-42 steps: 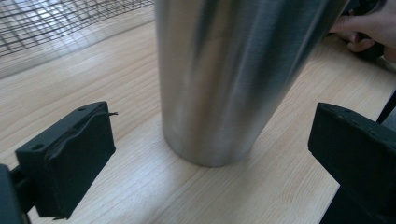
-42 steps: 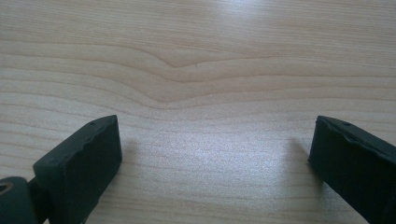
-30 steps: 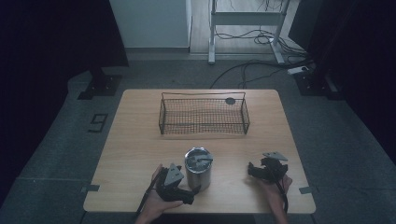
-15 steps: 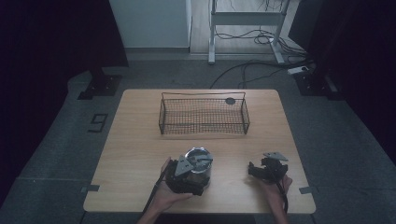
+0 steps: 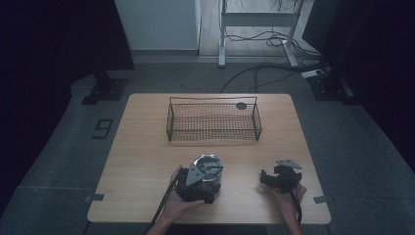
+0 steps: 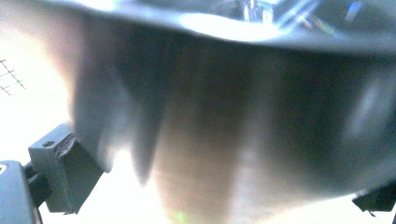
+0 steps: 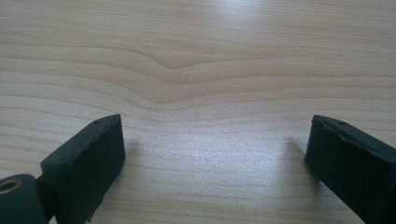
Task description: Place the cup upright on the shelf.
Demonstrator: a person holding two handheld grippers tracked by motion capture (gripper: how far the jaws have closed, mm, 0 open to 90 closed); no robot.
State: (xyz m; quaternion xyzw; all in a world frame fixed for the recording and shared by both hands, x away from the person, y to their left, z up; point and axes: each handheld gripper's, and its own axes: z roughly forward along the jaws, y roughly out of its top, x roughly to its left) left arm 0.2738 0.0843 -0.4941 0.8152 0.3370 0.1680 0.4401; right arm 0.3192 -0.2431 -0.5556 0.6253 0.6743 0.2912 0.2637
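A shiny metal can (image 5: pixel 208 169) stands on the wooden table (image 5: pixel 142 161), near the front edge. The left gripper (image 5: pixel 198 183) is right against the can, one jaw on each side of it; whether they squeeze it is hard to tell. Up close the can is blurry, and no words can be read. The right gripper (image 5: pixel 266 177) rests well apart, jaws spread wide over bare wood. A wire basket (image 5: pixel 214 120) sits farther back.

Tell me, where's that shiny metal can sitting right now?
In the high view the metal can stands near the table's front edge, left of centre, between the jaws of the left tool, with the wire basket behind it.
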